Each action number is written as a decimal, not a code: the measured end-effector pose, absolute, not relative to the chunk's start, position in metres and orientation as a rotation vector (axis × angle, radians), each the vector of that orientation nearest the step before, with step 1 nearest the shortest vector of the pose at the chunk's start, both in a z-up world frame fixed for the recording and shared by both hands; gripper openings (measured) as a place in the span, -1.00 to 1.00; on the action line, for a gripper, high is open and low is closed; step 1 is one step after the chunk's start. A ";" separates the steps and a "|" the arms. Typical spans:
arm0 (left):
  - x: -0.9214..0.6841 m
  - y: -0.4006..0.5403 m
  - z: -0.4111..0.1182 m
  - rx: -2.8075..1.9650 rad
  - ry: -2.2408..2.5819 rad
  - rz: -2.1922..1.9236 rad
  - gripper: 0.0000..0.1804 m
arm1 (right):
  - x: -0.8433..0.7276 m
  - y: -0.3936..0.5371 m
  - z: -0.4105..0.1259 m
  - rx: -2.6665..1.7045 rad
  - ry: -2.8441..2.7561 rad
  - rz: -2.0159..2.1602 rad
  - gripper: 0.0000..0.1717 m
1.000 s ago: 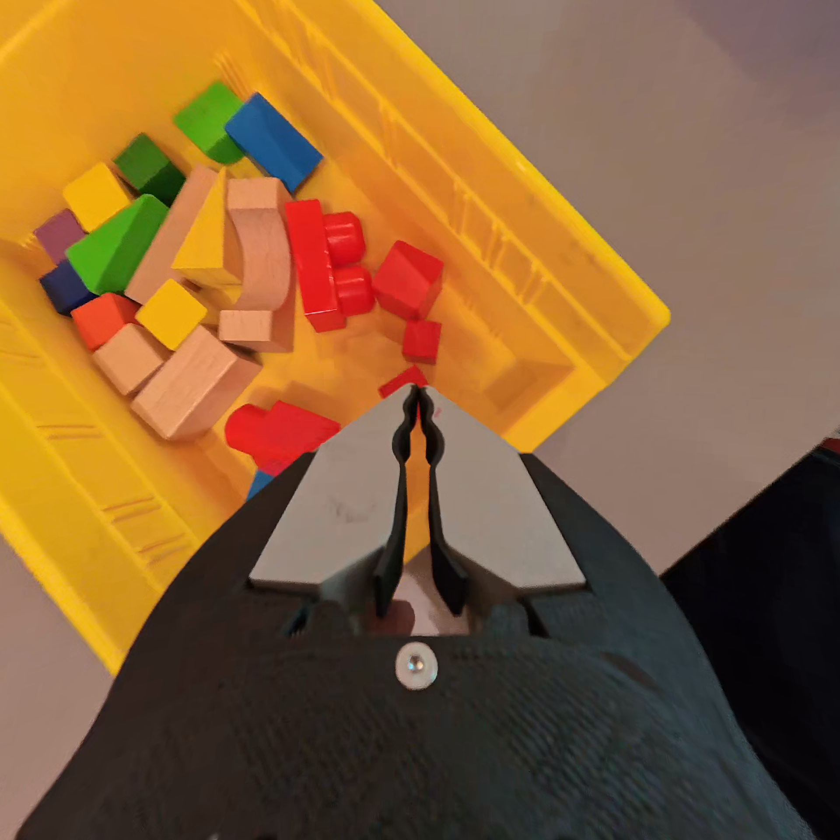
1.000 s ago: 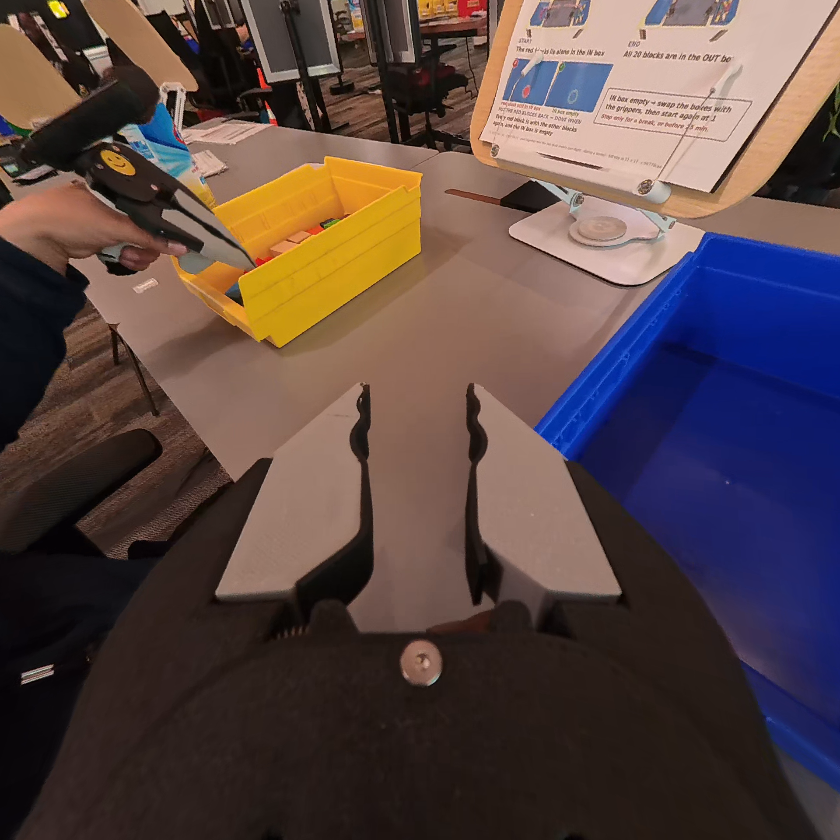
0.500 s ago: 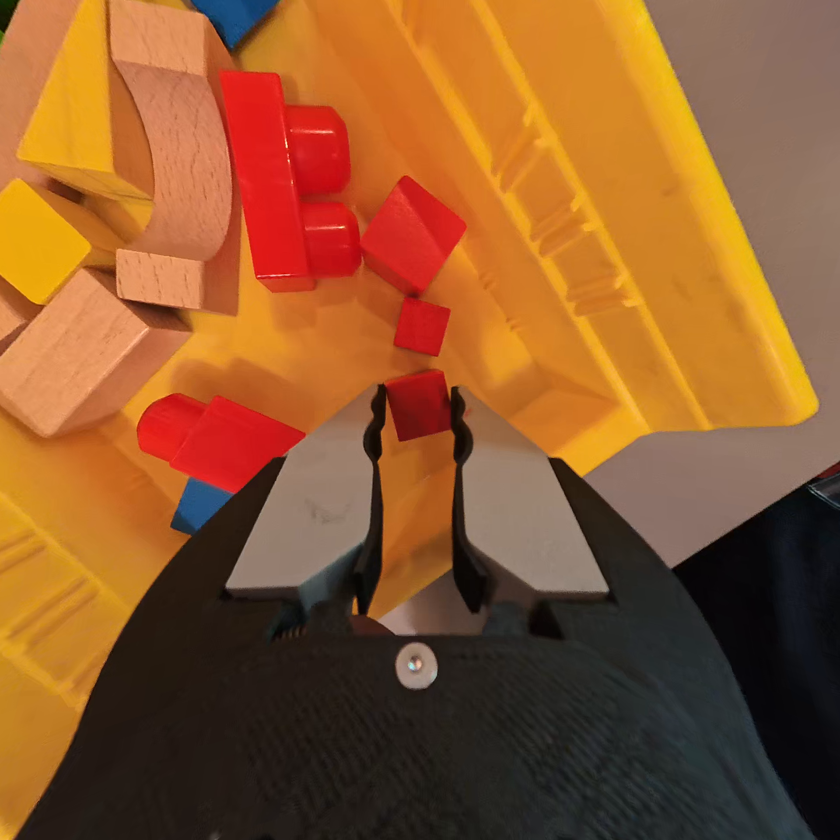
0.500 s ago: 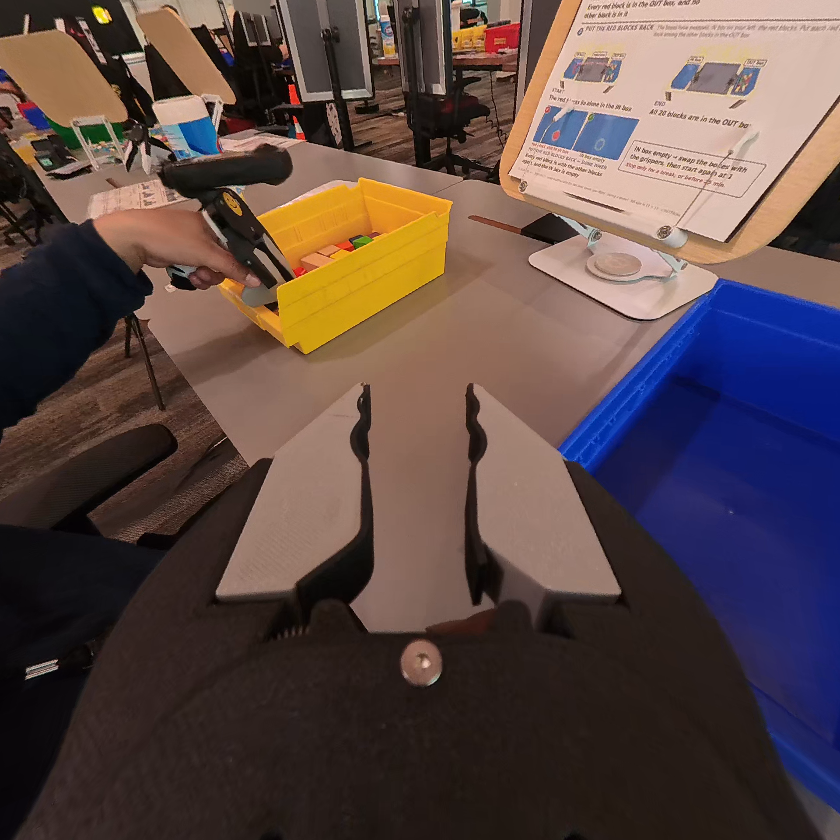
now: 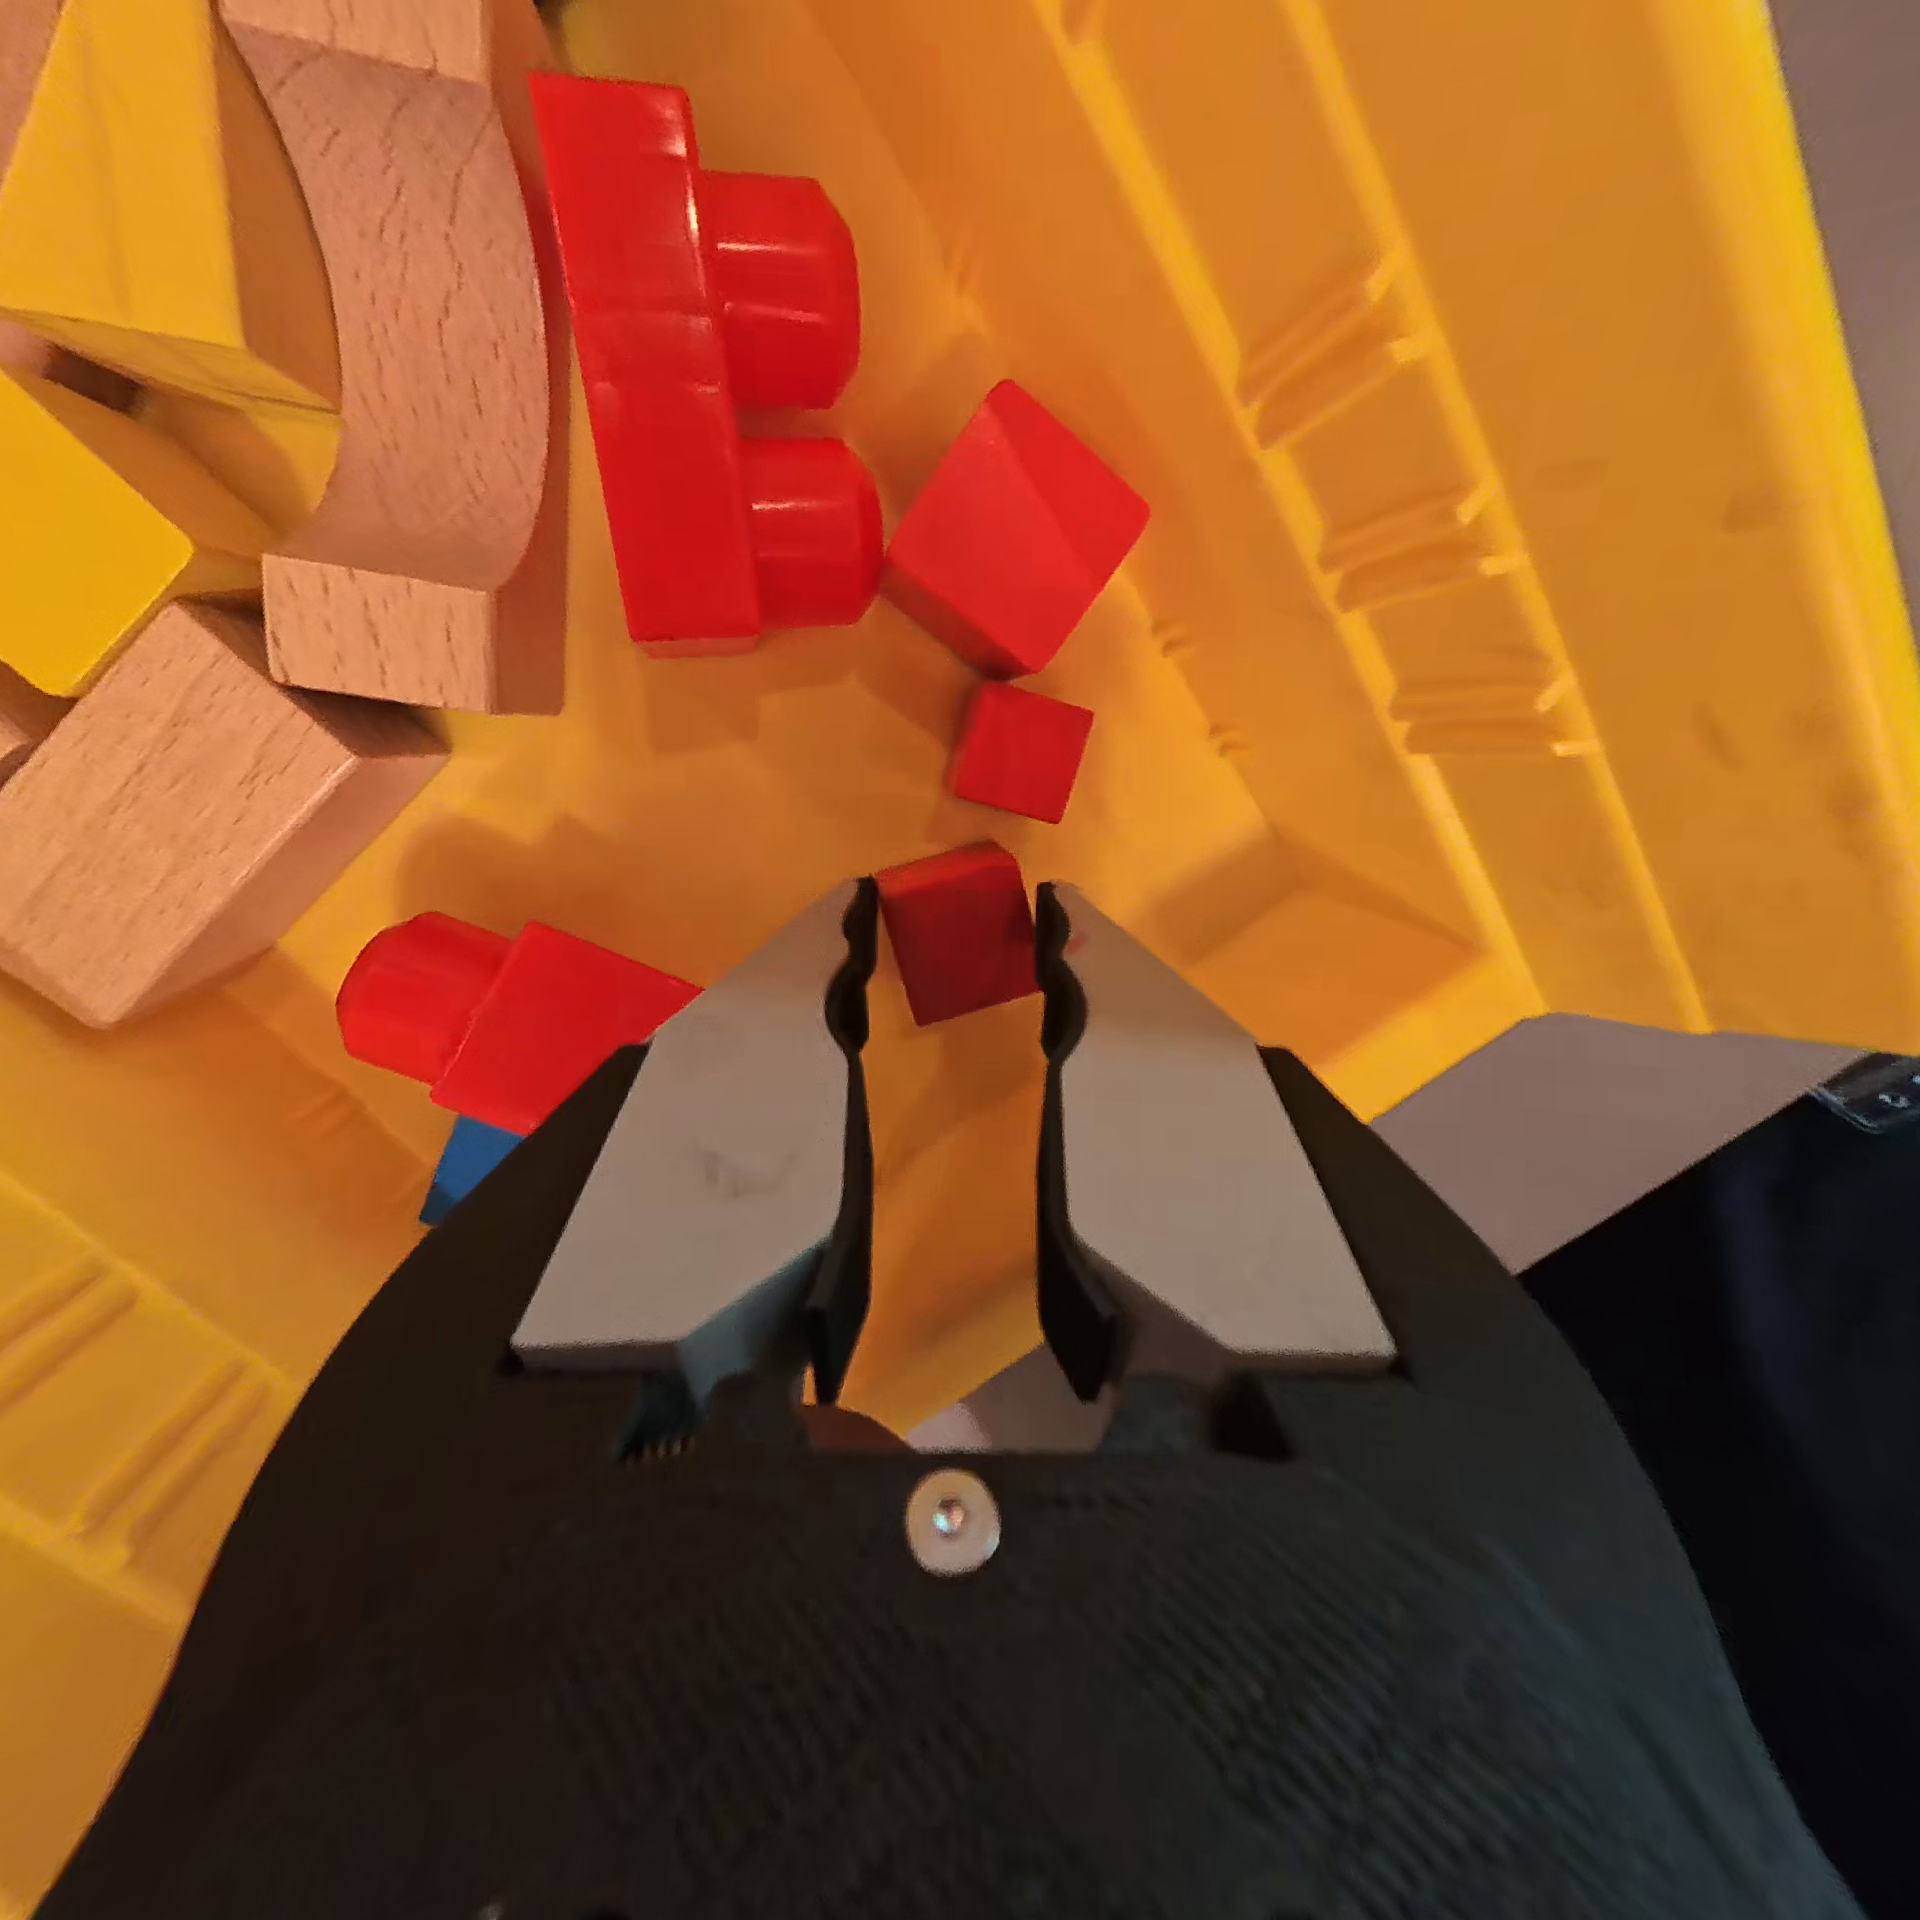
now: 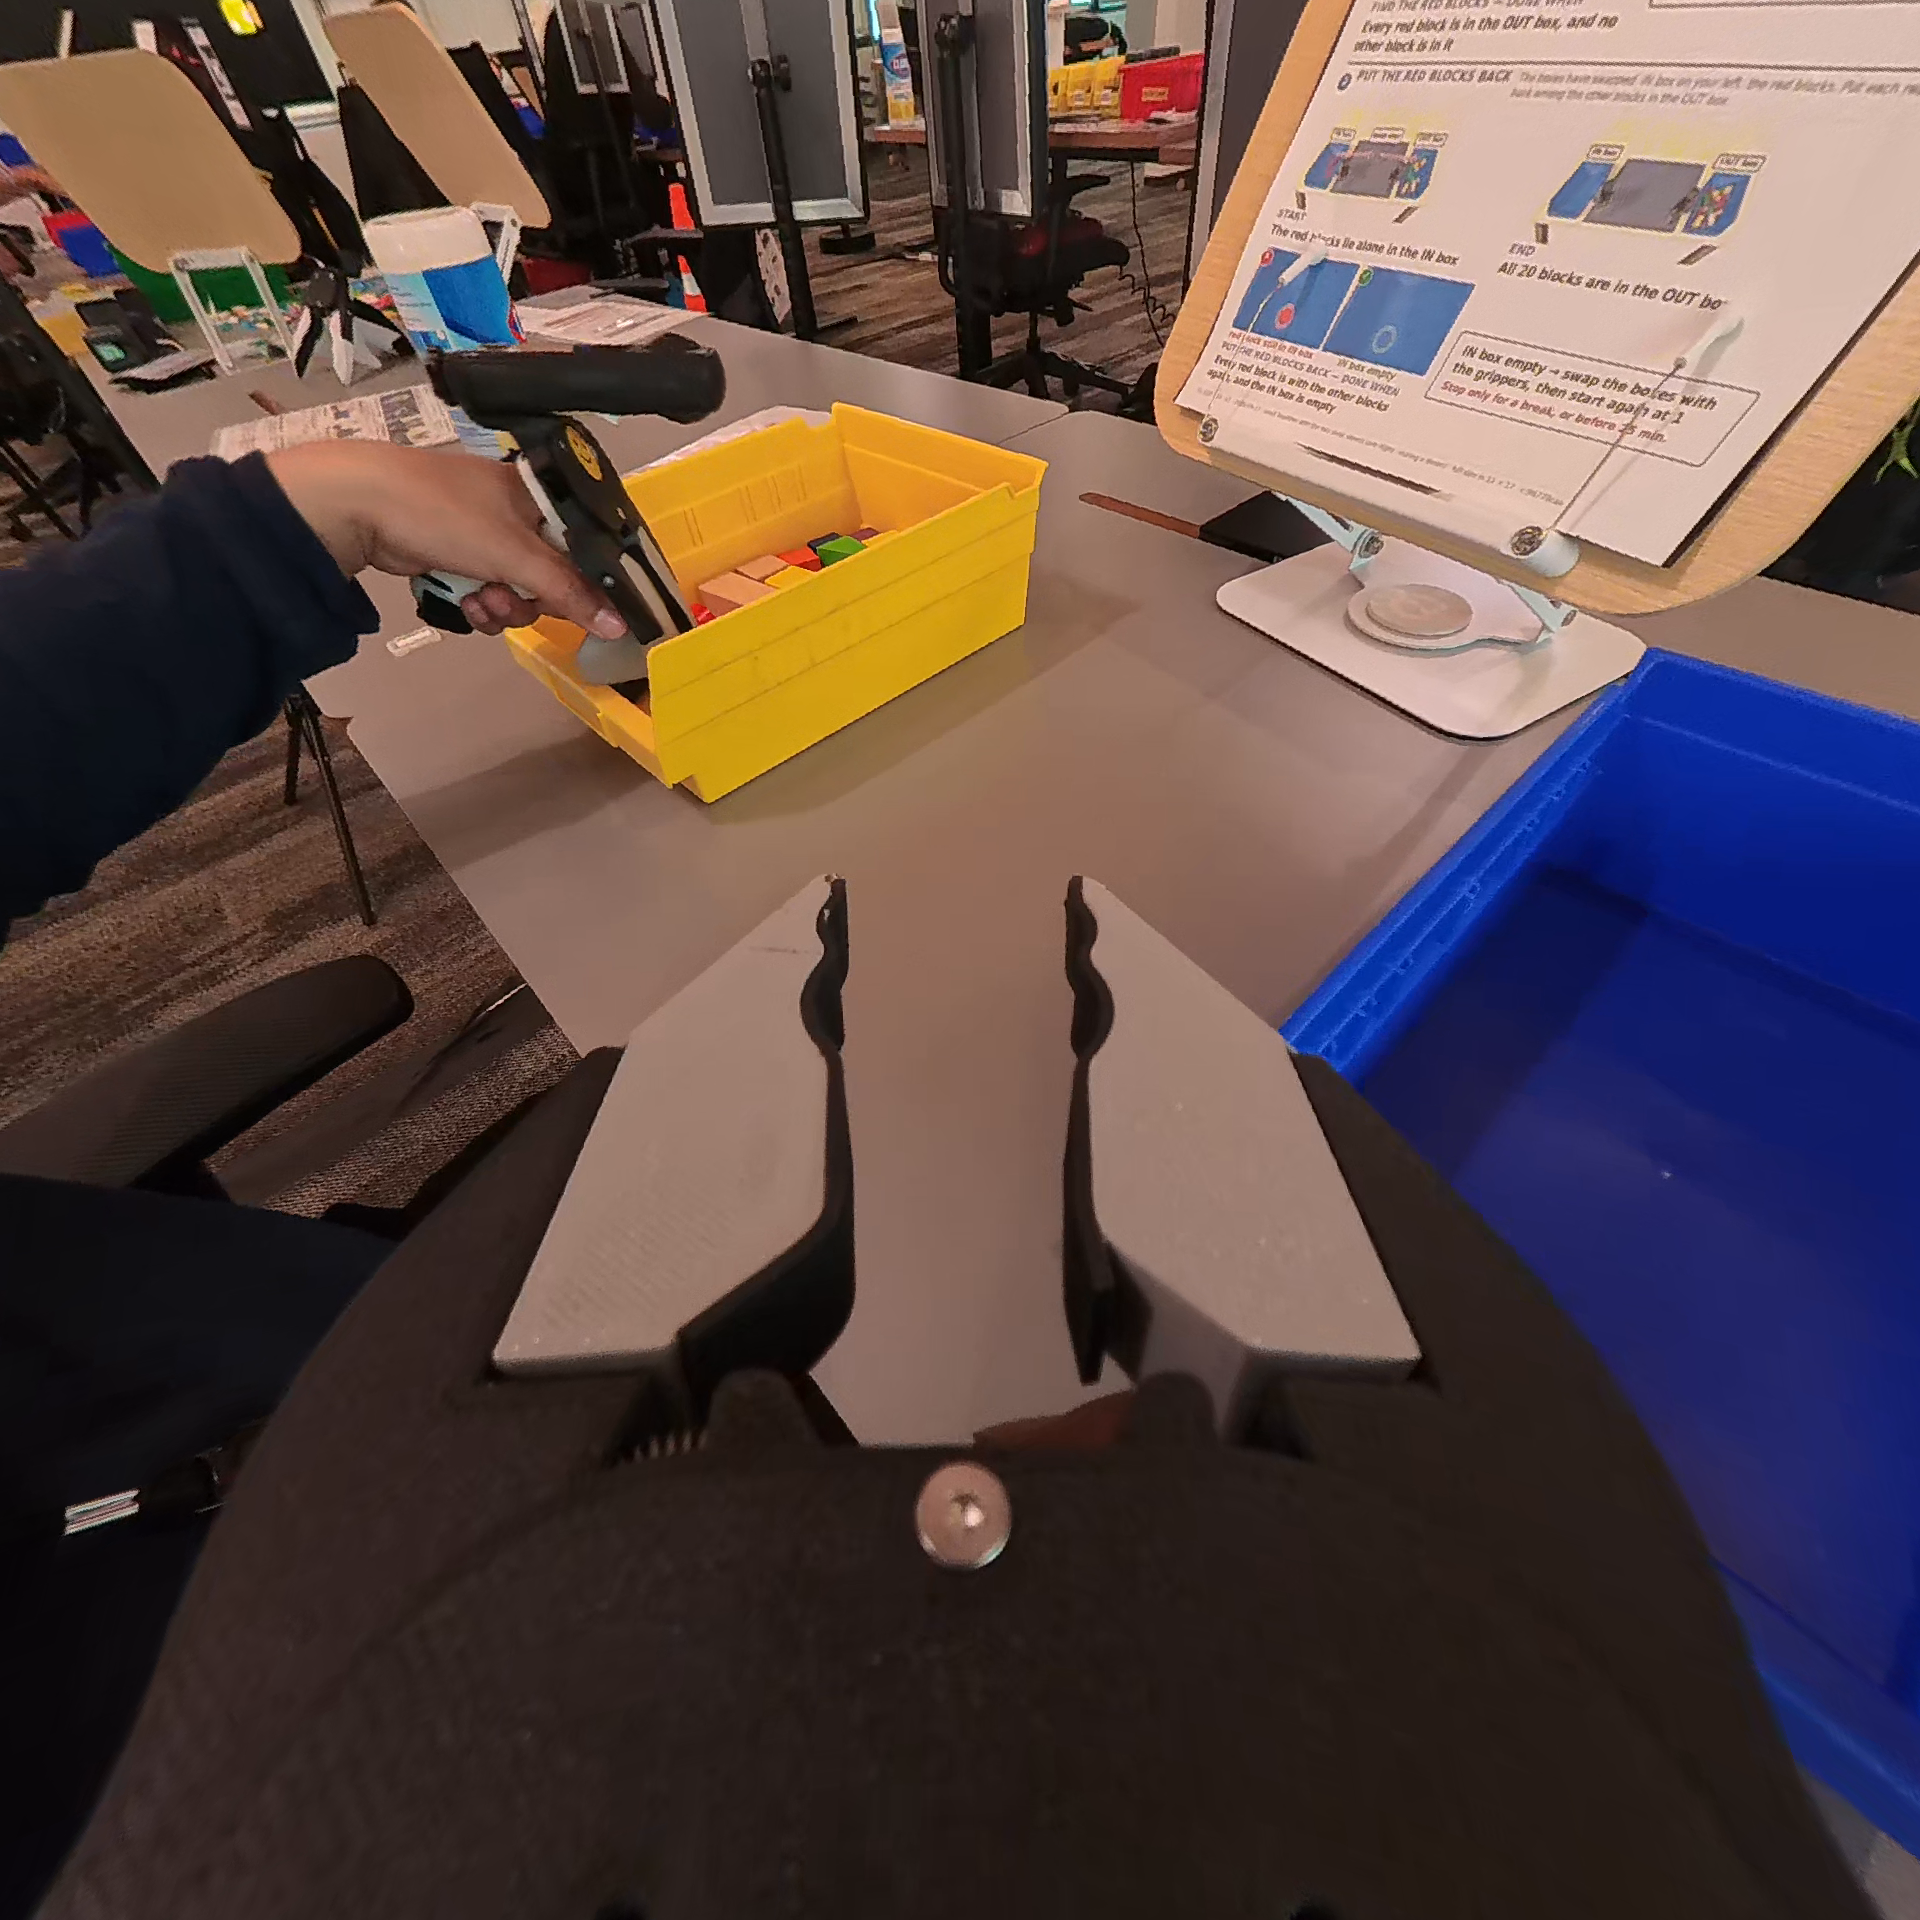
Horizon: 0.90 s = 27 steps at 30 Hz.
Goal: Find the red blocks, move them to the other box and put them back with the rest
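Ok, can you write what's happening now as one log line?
left gripper: in yellow box, small red block between fingers, grip unclear | right gripper: open, empty, above table | blue box: no blocks seen

From the left wrist we look steeply down, close into the yellow bin [image 5: 1351, 416]; our right wrist view faces it [image 6: 831, 644] from farther across the table [image 6: 1039, 810].
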<state>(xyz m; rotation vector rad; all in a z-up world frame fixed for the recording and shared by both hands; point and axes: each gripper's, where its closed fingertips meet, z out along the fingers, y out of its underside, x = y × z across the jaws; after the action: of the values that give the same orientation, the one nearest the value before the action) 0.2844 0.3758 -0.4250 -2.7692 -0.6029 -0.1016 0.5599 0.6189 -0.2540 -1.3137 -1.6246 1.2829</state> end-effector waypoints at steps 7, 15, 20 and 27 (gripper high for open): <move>0.280 0.379 -0.404 -2.700 -0.505 0.094 -0.70 | 0.563 0.622 -0.253 -1.312 -1.615 1.282 -0.54; 0.394 0.432 -0.272 -1.970 0.135 0.349 -0.70 | 0.555 0.597 -0.261 -1.304 -1.697 1.392 -0.54; 0.530 0.435 -0.219 -1.354 0.688 0.549 -0.70 | 0.556 0.537 -0.263 -1.245 -1.835 1.740 -0.53; 0.602 0.443 -0.219 -1.223 0.883 0.555 -0.71 | 0.584 0.464 -0.245 -1.092 -1.999 2.270 -0.50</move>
<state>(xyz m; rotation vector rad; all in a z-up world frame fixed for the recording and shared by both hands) 0.6024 0.4433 -0.2191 -1.2234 0.8828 0.5552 0.5835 0.4642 -0.2450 -1.0922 -1.9991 2.2696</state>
